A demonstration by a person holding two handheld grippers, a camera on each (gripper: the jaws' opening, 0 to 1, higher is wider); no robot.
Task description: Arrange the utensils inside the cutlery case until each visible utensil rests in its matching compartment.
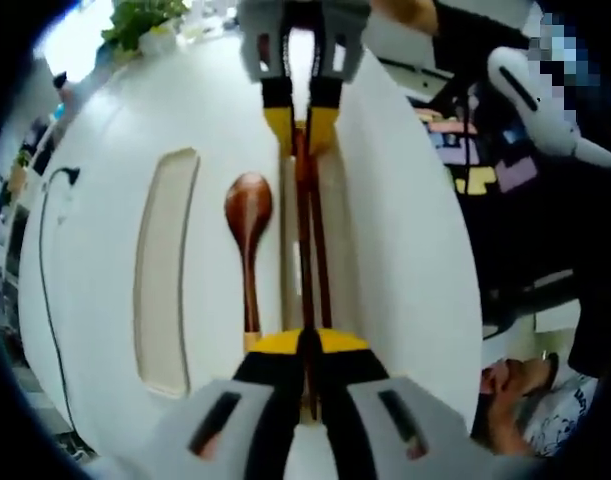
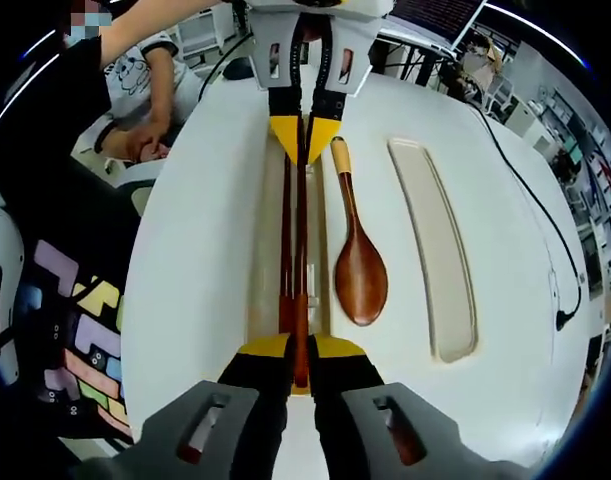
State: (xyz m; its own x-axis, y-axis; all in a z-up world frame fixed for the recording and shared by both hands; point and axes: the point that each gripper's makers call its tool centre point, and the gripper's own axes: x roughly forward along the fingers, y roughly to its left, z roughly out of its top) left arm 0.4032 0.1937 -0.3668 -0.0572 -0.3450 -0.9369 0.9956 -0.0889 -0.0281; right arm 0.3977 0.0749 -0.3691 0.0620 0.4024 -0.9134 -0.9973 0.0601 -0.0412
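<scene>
A pair of dark red-brown chopsticks (image 1: 307, 240) (image 2: 294, 250) lies lengthwise along a narrow slot of the white cutlery case (image 1: 213, 270) (image 2: 397, 260). My left gripper (image 1: 307, 345) (image 2: 305, 130) is shut on one end of the pair. My right gripper (image 2: 301, 350) (image 1: 305, 125) is shut on the other end, facing it. A wooden spoon (image 1: 248, 210) (image 2: 360, 275) rests flat beside the chopsticks. Beyond the spoon is a long empty compartment (image 1: 167, 270) (image 2: 435, 250).
A black cable (image 1: 47, 250) (image 2: 545, 230) trails over the white table past the empty compartment. A seated person (image 1: 525, 395) (image 2: 135, 110) and a coloured puzzle floor mat (image 1: 480, 160) (image 2: 80, 340) lie off the table's other side. A green plant (image 1: 140, 20) stands at one end.
</scene>
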